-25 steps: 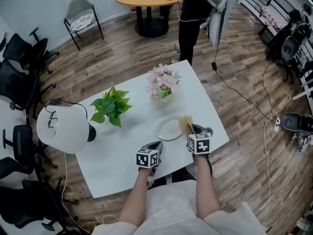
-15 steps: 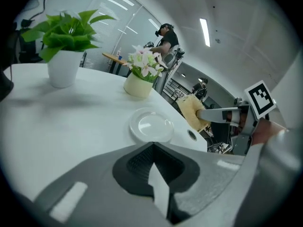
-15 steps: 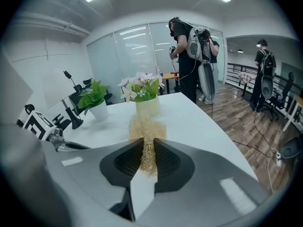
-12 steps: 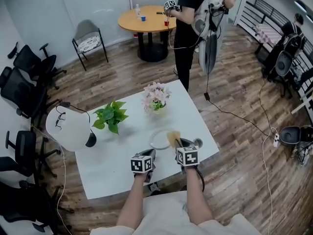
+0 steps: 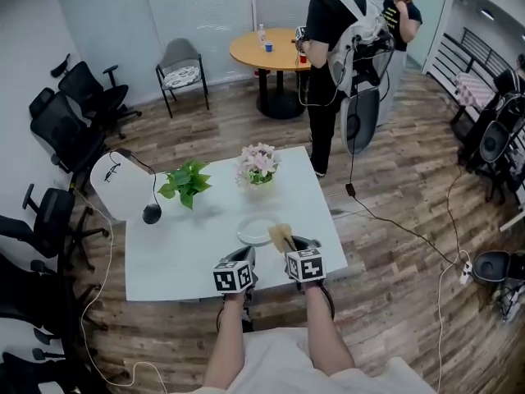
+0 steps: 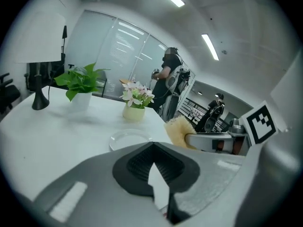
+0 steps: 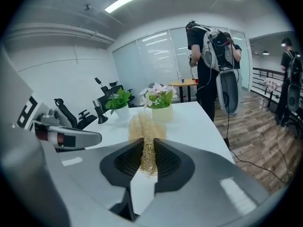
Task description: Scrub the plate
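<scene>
A clear glass plate [image 5: 255,230] lies on the white table [image 5: 172,253], near its front right part; it also shows in the left gripper view as the plate [image 6: 128,139]. My right gripper [image 5: 294,245] is shut on a tan fibrous scrubber [image 5: 281,236], which hangs just at the plate's right rim. In the right gripper view the scrubber [image 7: 145,134] is pinched between the jaws of the right gripper [image 7: 146,144]. My left gripper [image 5: 245,258] sits shut and empty near the table's front edge, left of the right one. From the left gripper [image 6: 153,146], the scrubber [image 6: 179,131] shows to the right.
A green potted plant [image 5: 187,182] and a flower pot [image 5: 258,165] stand behind the plate. A white lamp [image 5: 121,192] with a black base sits at the table's left. Two people [image 5: 332,48] stand beyond the table by a round table [image 5: 271,52]. Office chairs [image 5: 70,121] line the left.
The head view has lifted and drawn back, so the table looks smaller. Both grippers stay at the front edge; the scrubber stays by the plate's right rim.
</scene>
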Demonstrator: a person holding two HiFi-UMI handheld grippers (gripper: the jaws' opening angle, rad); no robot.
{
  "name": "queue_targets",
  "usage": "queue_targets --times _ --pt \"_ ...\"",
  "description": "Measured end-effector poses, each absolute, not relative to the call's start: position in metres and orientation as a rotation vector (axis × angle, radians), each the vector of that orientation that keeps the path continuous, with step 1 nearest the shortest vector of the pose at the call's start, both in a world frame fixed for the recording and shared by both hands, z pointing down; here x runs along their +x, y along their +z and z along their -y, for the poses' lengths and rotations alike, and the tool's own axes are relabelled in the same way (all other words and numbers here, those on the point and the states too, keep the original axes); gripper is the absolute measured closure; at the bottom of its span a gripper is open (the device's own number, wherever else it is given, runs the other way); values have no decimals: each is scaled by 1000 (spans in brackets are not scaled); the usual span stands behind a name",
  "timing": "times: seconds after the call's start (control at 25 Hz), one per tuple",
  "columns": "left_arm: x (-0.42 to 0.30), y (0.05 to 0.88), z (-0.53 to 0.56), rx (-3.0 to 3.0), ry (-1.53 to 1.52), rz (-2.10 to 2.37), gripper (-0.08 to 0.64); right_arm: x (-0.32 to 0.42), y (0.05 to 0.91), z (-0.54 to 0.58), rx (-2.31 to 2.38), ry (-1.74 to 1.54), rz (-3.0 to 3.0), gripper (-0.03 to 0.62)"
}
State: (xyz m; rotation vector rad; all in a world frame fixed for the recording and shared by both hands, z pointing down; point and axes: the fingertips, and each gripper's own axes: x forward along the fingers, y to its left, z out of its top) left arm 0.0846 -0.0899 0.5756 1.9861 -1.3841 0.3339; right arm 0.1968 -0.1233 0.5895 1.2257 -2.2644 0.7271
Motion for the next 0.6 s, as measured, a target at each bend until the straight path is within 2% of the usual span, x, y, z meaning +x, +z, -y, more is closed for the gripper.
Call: queue_targets --times 0.6 --pt "125 528 33 2022 333 1515 559 233 566 73 1130 701 2392 506"
